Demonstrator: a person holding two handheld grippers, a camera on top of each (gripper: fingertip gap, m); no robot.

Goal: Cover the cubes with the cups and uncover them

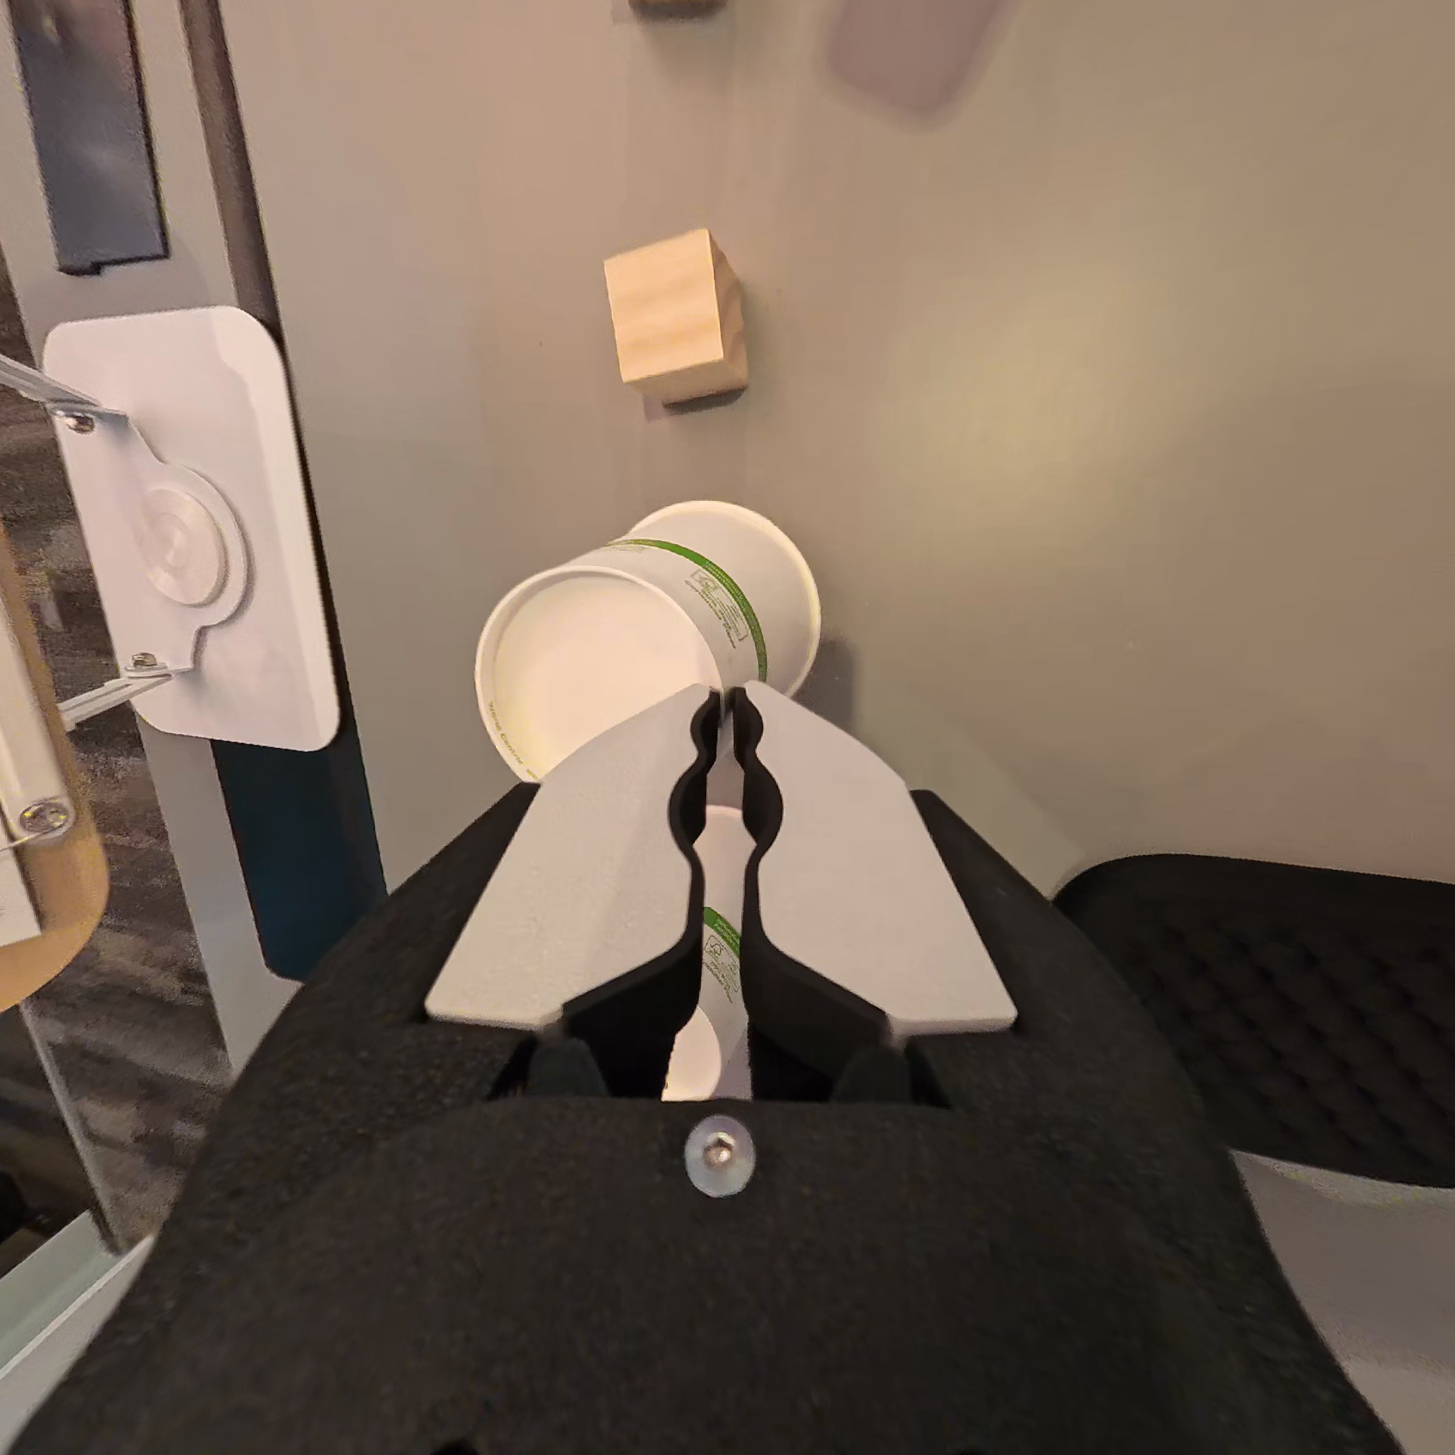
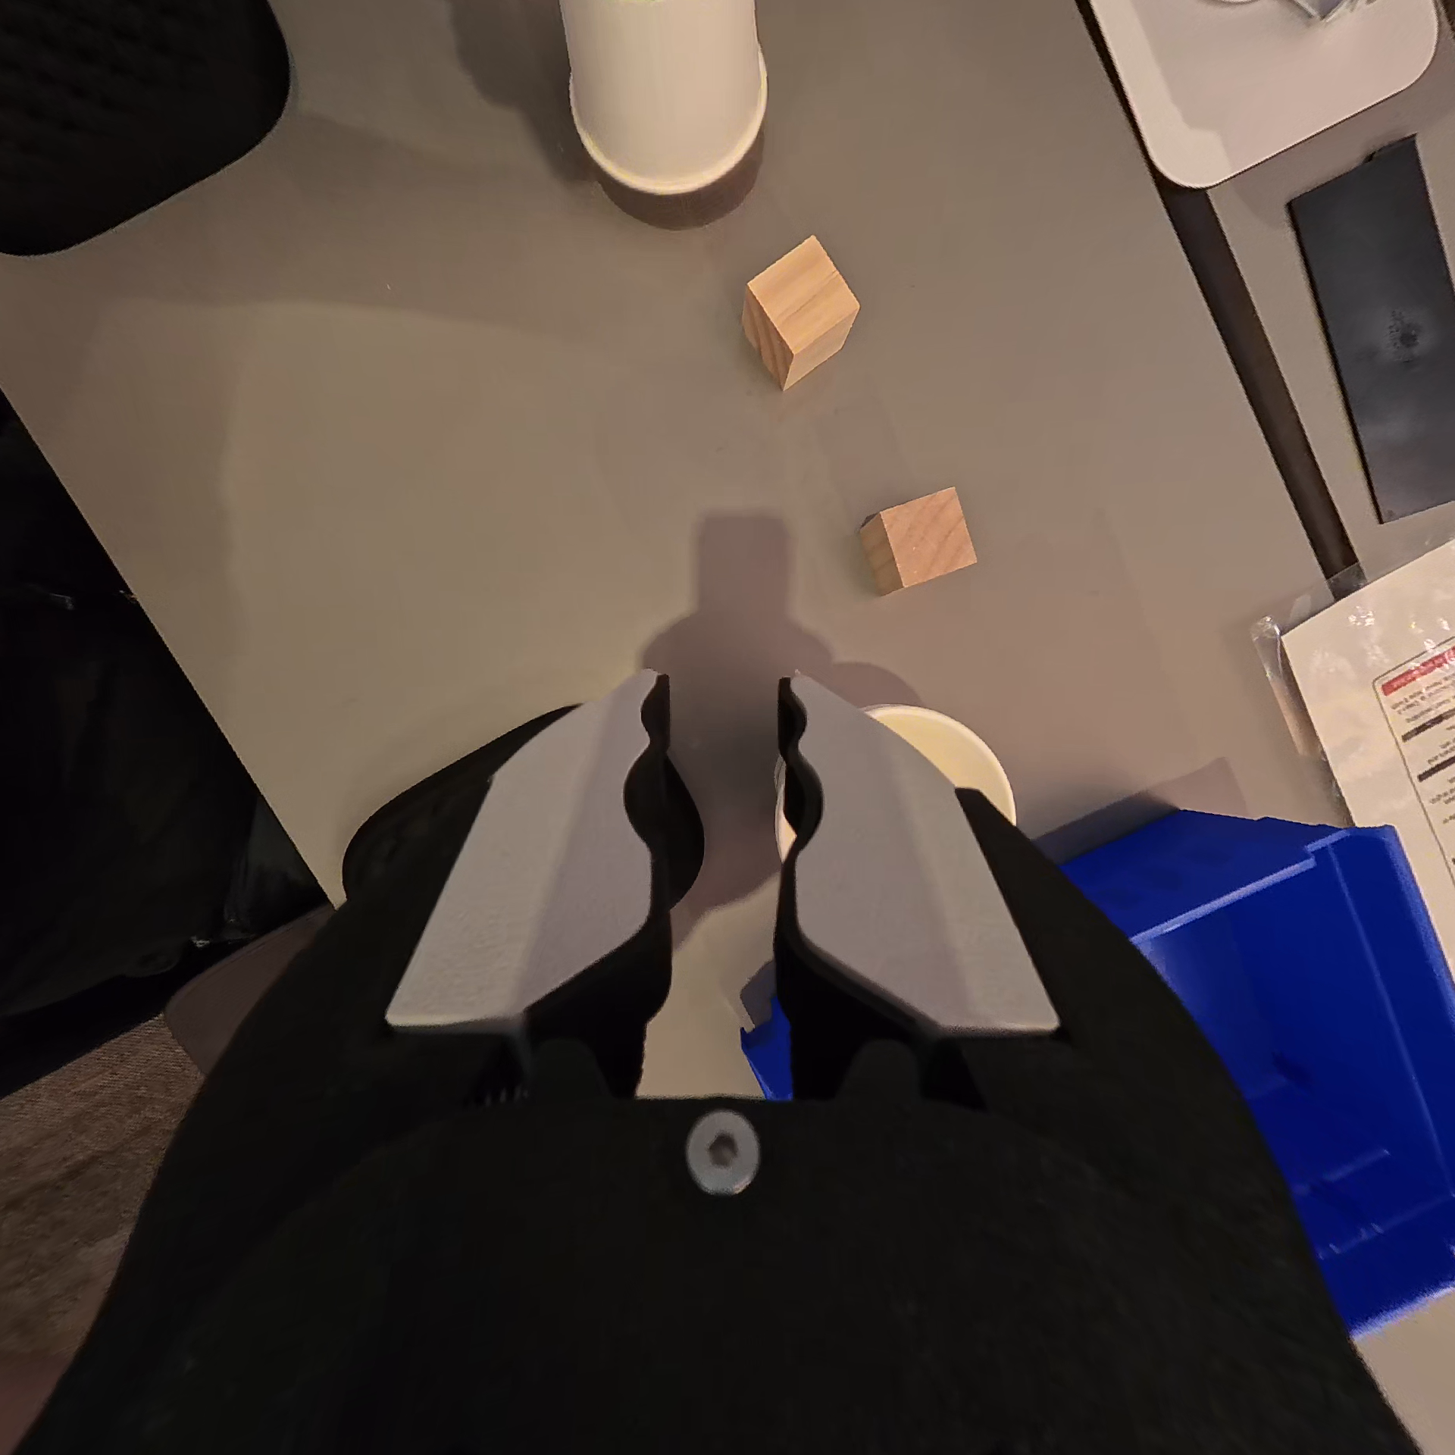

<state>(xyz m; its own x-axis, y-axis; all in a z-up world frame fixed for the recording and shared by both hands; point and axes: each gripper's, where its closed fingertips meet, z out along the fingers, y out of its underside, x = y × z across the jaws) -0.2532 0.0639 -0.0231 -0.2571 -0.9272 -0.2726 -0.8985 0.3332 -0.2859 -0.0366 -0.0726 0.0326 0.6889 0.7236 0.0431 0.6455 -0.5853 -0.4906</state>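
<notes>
My left gripper (image 1: 726, 693) is shut on the wall of a white paper cup with a green band (image 1: 630, 630). It holds the cup tilted just above the grey table (image 1: 1102, 394). A wooden cube (image 1: 677, 315) stands bare beyond the cup, and a second cube (image 1: 677, 5) shows at the top edge. In the right wrist view the held cup (image 2: 669, 94) hangs mouth down at the far end, with both cubes (image 2: 799, 311) (image 2: 917, 539) uncovered. My right gripper (image 2: 720, 685) is open and empty above the table. A second cup (image 2: 945, 768) stands mouth up, half hidden behind its right finger.
A blue plastic bin (image 2: 1260, 984) and papers in a clear sleeve (image 2: 1378, 708) lie at the right. A white flat device (image 2: 1260, 79) sits at the far right corner; it also shows in the left wrist view (image 1: 189, 512). A black mesh chair (image 2: 118, 118) stands off the table's edge.
</notes>
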